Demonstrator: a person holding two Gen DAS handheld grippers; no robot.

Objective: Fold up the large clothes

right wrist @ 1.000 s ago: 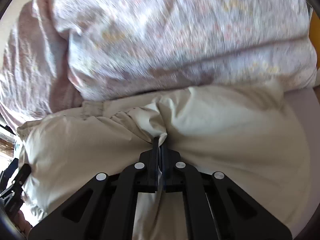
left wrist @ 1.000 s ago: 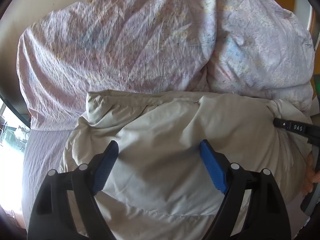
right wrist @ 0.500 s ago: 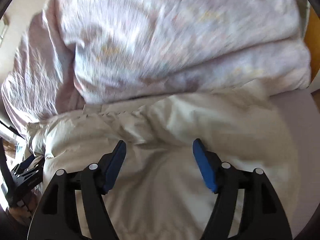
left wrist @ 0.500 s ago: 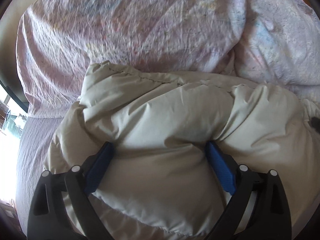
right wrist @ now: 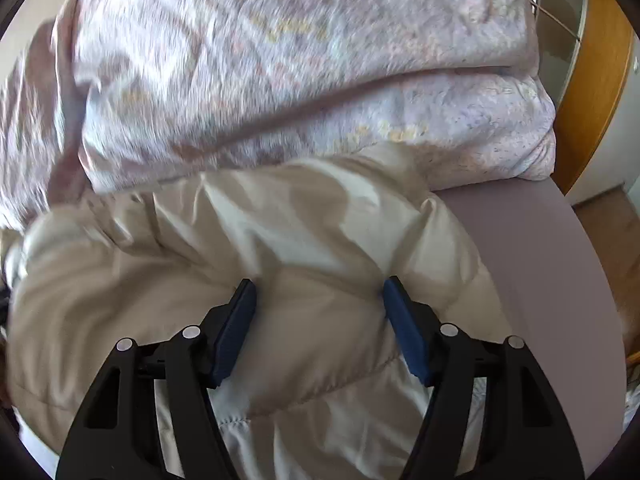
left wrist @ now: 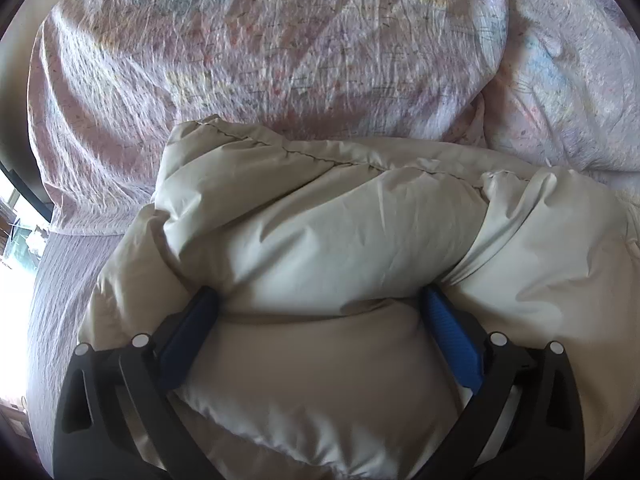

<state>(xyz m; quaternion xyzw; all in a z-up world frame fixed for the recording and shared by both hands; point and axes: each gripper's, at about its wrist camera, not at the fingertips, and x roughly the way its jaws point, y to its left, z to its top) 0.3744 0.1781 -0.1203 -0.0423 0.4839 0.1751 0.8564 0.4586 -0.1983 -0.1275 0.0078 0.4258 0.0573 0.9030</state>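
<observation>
Puffy beige quilted jacket [left wrist: 340, 240] was bunched on the mauve sheet [right wrist: 540, 264], a crinkled floral duvet [left wrist: 280, 48] at twelve o'clock. The left gripper [left wrist: 318, 304] had just been widened, pressed into padding; right gripper [right wrist: 318, 292] was spread, nothing clamped.

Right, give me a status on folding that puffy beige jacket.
Done: the beige jacket lies bunched into a thick bundle on the bed sheet, against the floral duvet. In hand: nothing gripped; the left tongs have just been opening, and the right tongs stand apart, each straddling padding. Left: the bundle looks lumpy, so flattening and squaring probably remain.
</observation>
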